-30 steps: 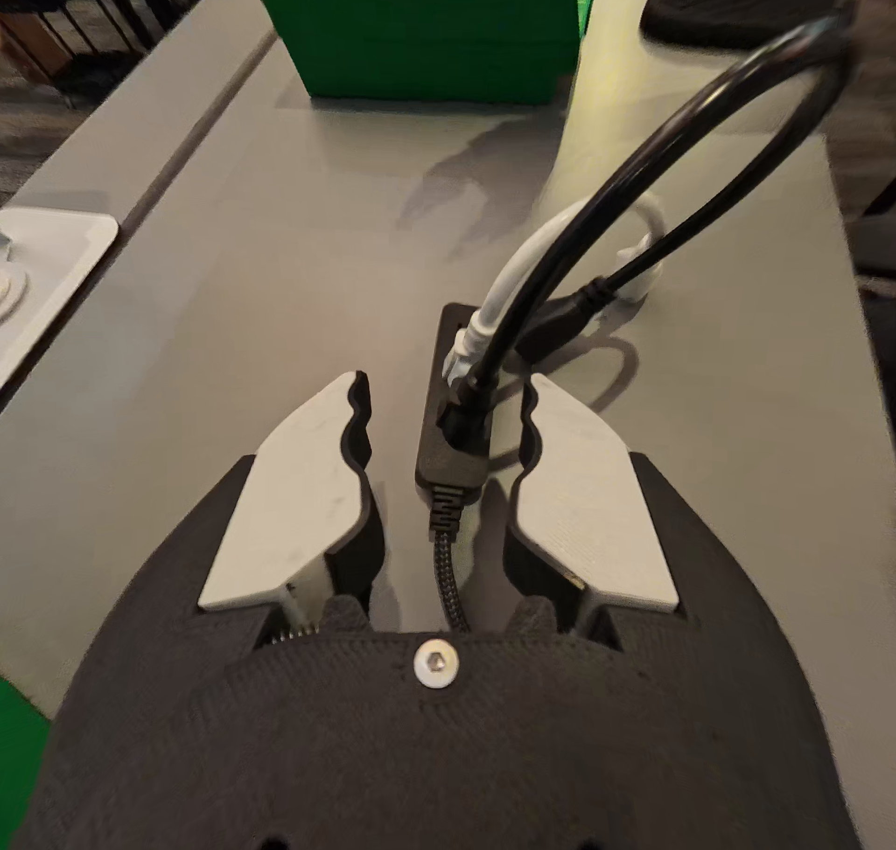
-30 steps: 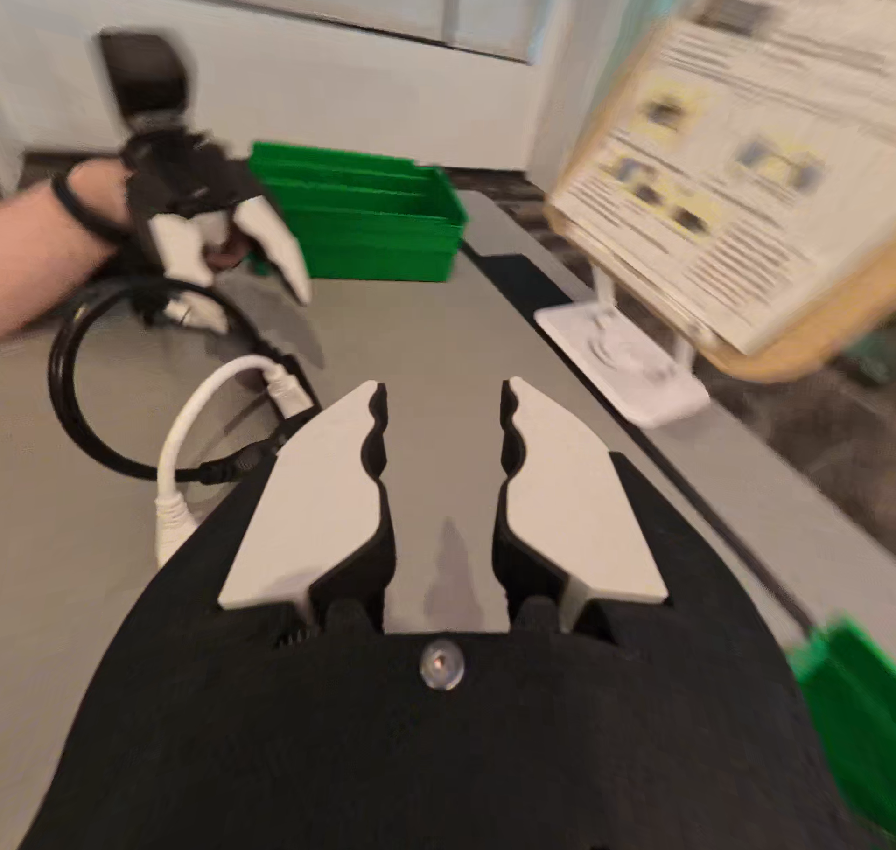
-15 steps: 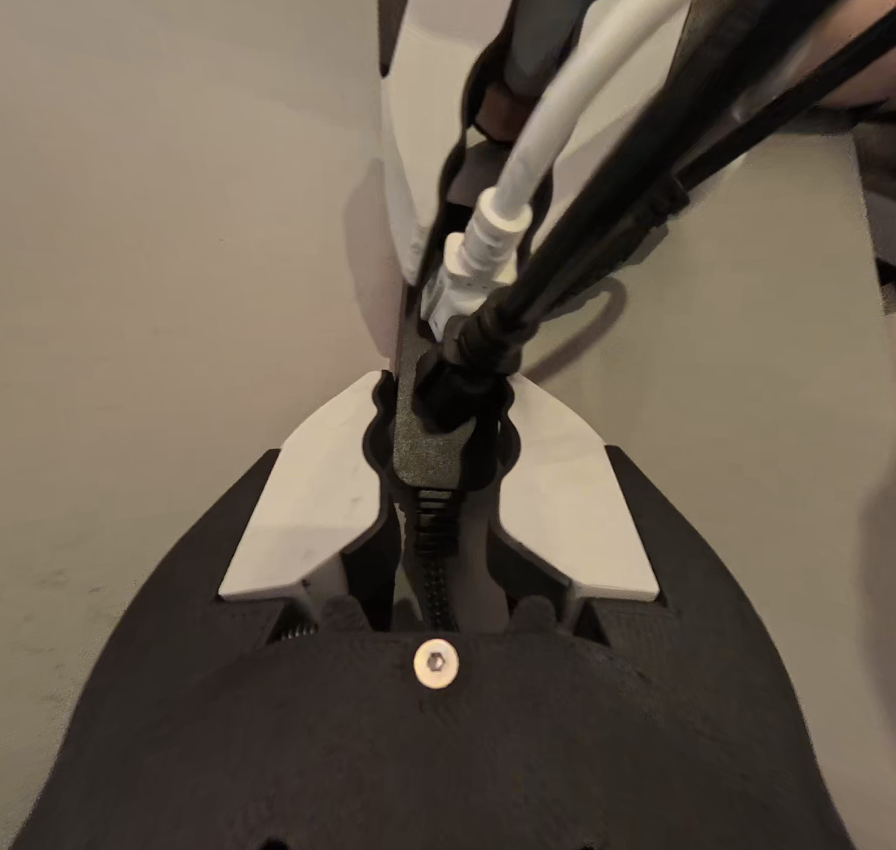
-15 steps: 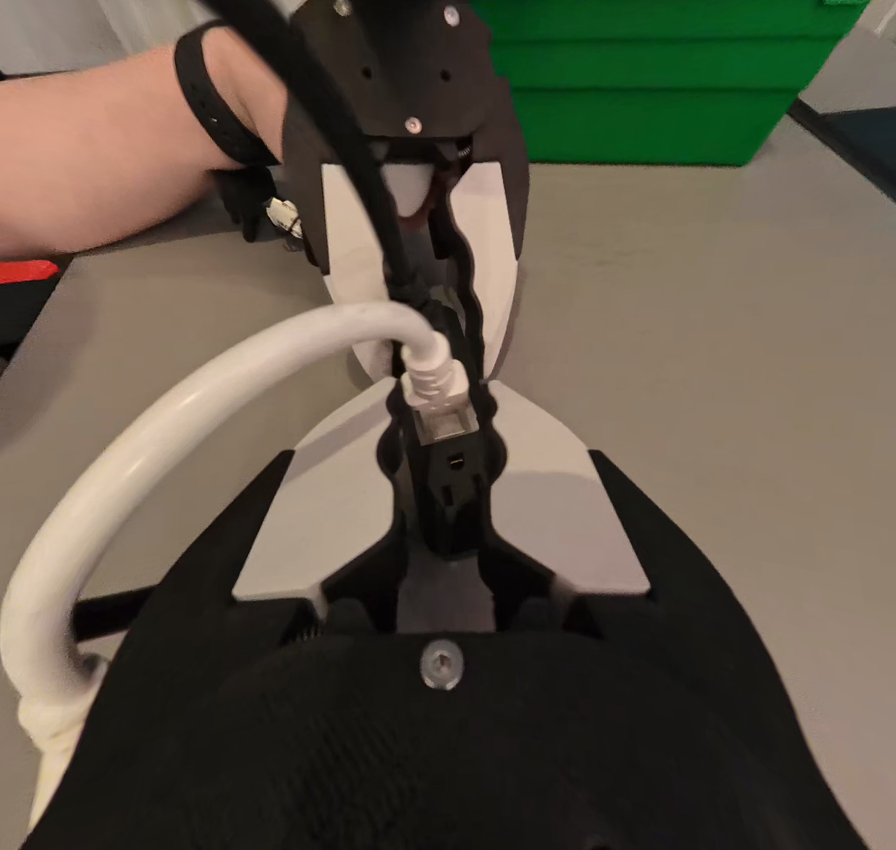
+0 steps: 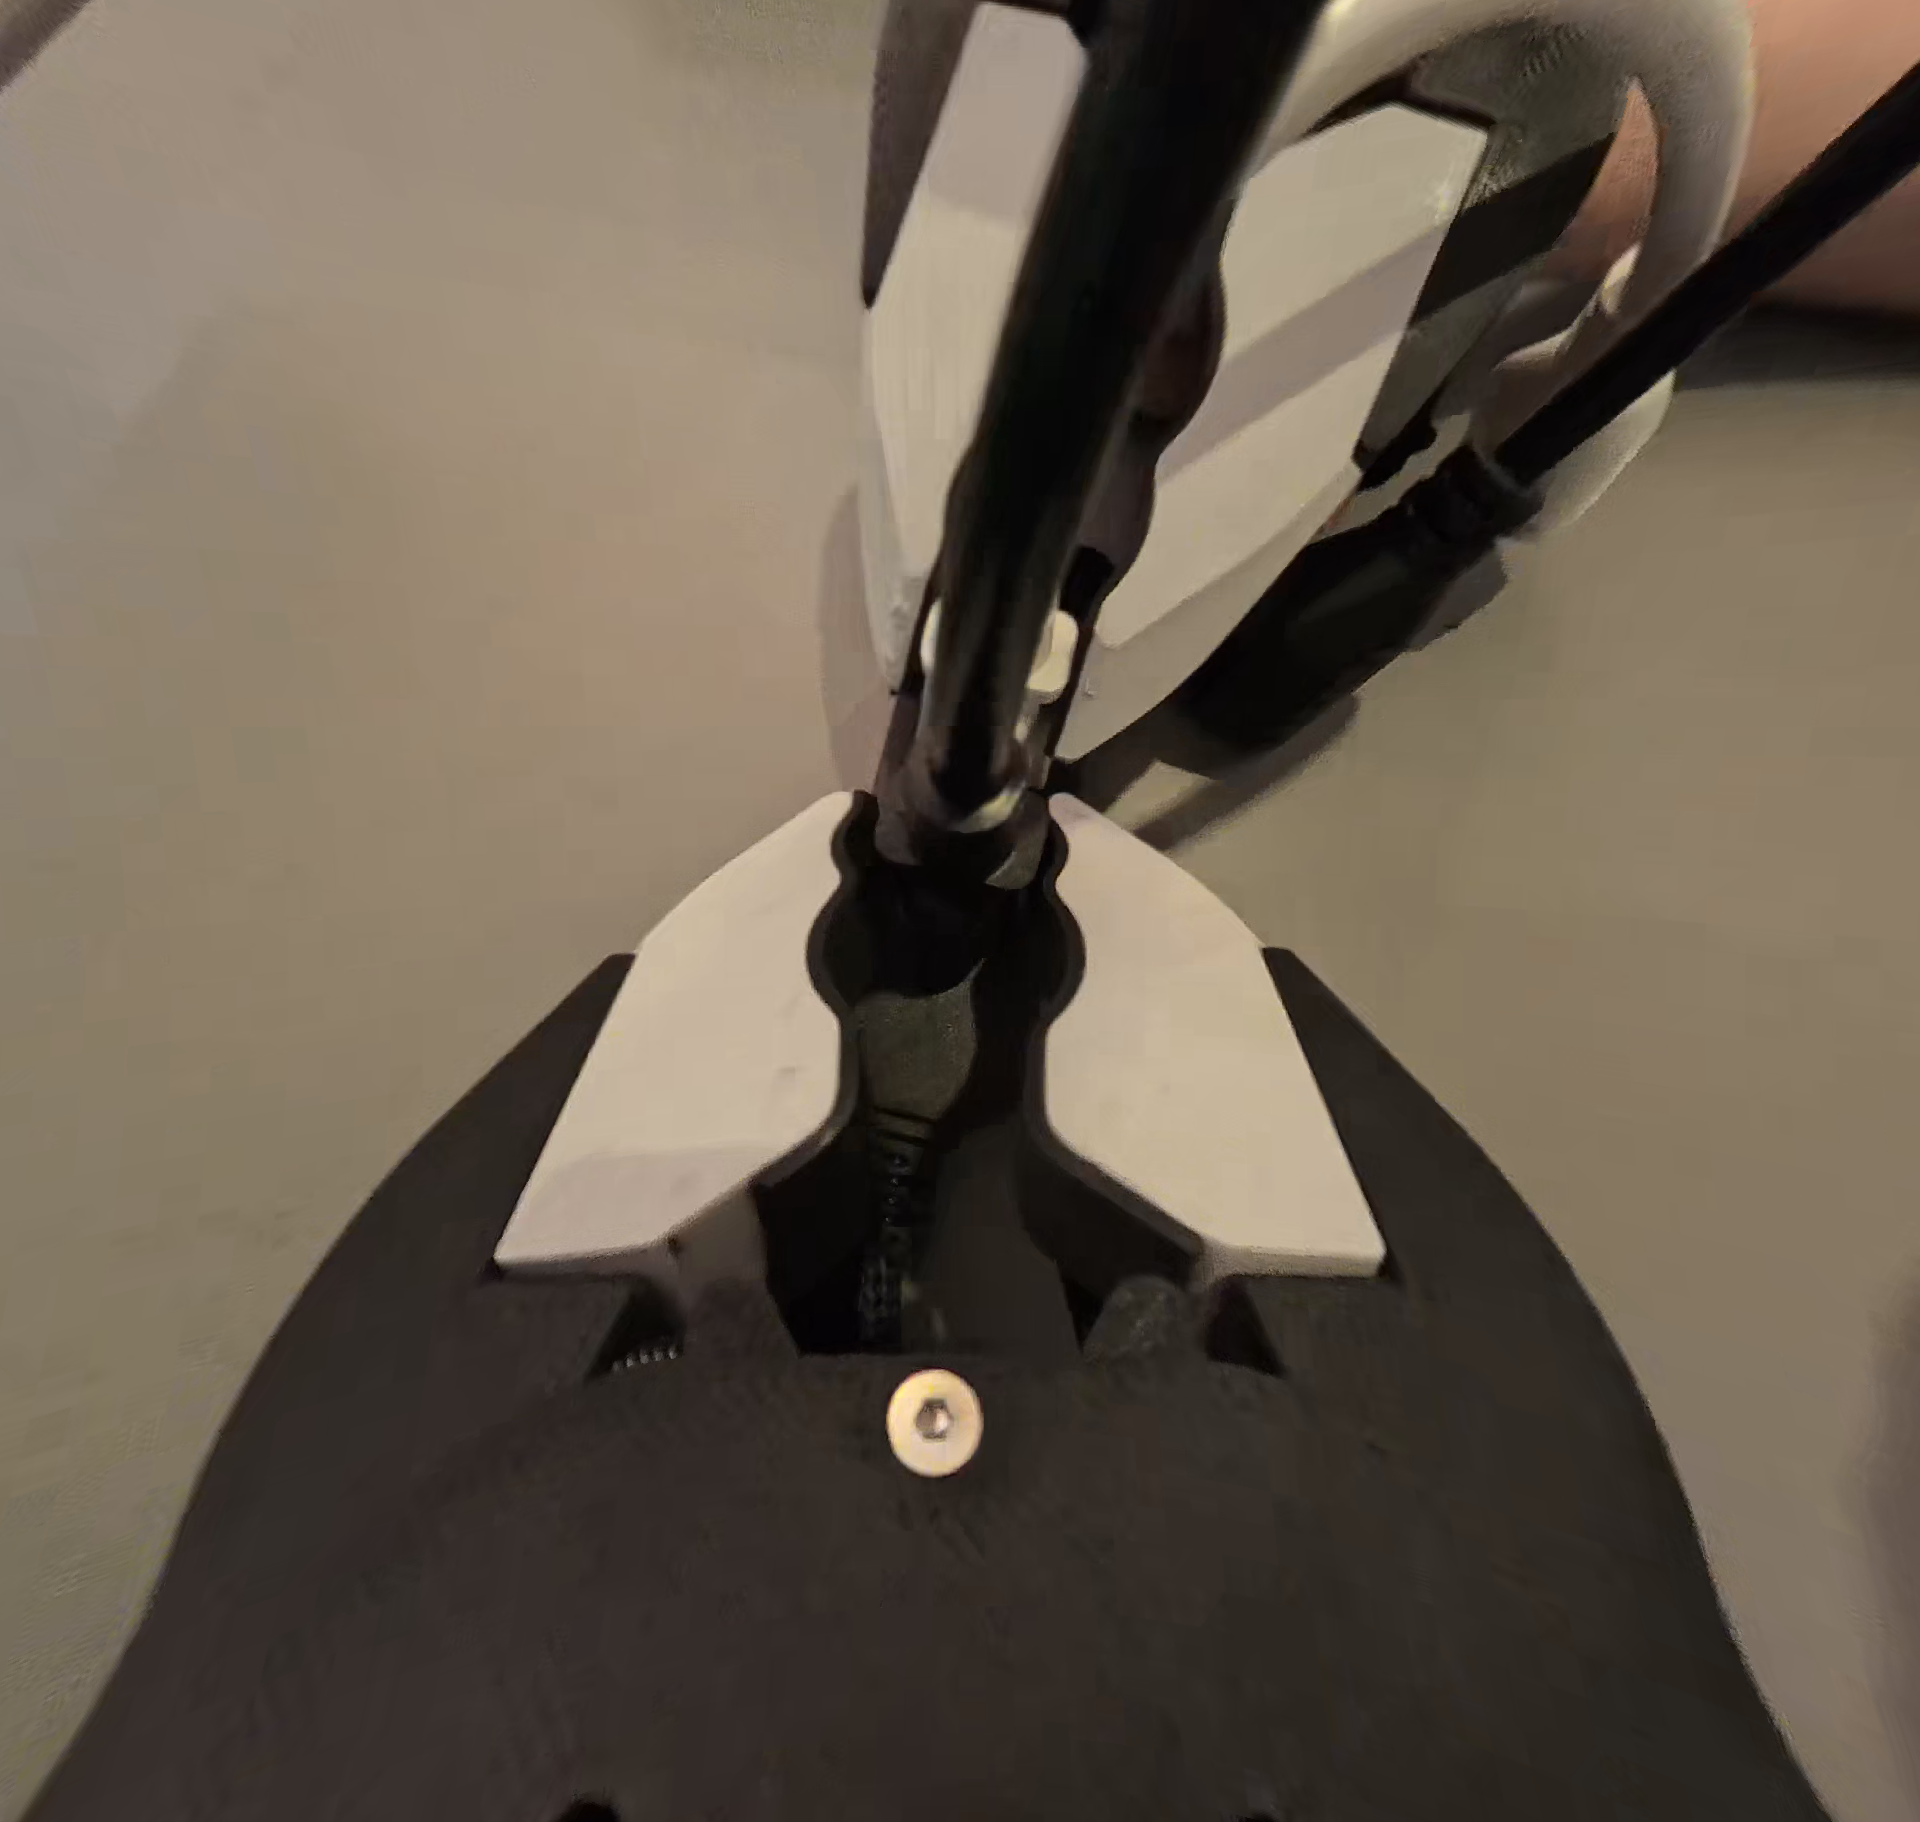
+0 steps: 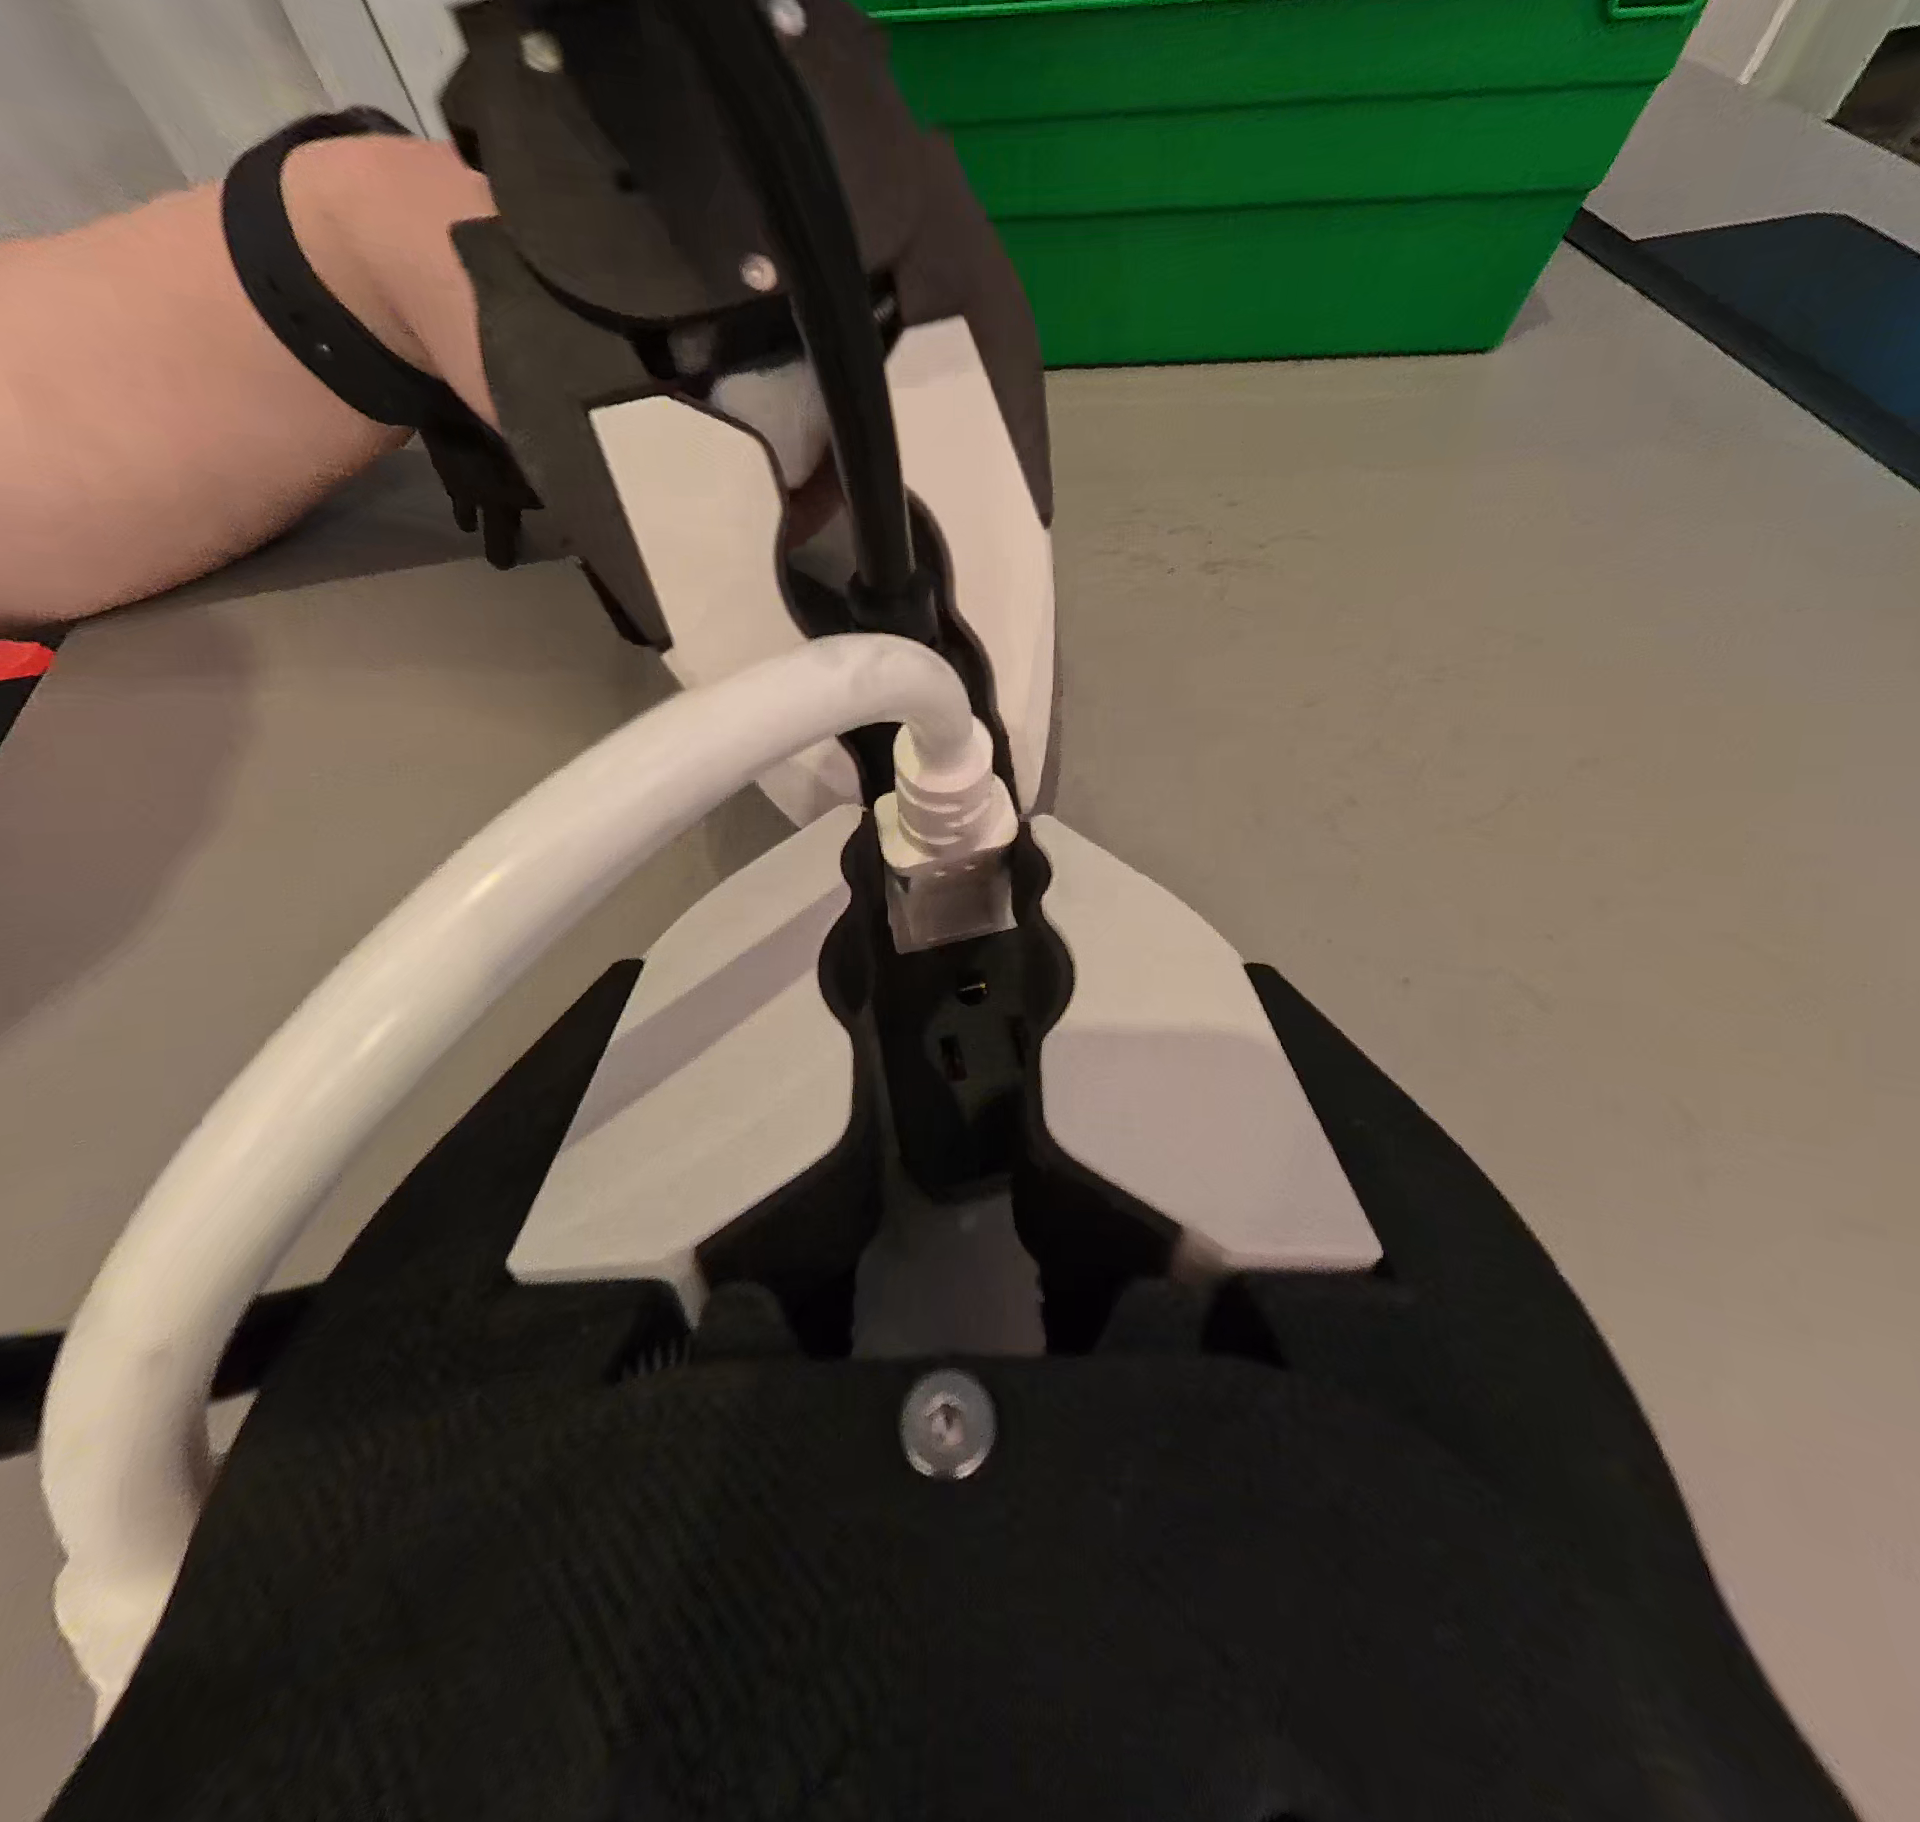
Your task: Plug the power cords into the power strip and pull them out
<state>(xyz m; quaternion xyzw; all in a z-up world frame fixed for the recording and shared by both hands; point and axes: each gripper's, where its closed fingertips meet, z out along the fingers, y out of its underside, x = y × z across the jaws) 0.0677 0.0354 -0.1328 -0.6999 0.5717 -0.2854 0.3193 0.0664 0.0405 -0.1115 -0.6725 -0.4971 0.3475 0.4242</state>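
The black power strip [image 6: 961, 1066] lies on the grey table, clamped from both ends. My right gripper [image 6: 945, 822] is shut on its free end, with the white plug [image 6: 945, 868] seated in a socket at my fingertips. The white cord [image 6: 416, 941] loops off to the left. My left gripper [image 5: 951, 816] is shut on the strip's cable end [image 5: 914, 1034], where the black cord [image 5: 1039, 370] rises from its plug between my fingertips. Each gripper faces the other, tips almost touching: the left gripper [image 6: 810, 422] and the right gripper [image 5: 1195, 370] each show in the other's view.
A green bin [image 6: 1247, 162] stands at the back of the table. A forearm with a black wristband [image 6: 156, 422] rests on the left. A loose black plug [image 5: 1299, 650] on the black cord's other end lies beside the strip. The white cord [image 5: 1558, 6] arcs overhead. Only a small space, under 4 cm, lies between the two pairs of fingers.
One second ago both grippers were open and apart. They have since shut on the strip's two ends and slid closer together along it.
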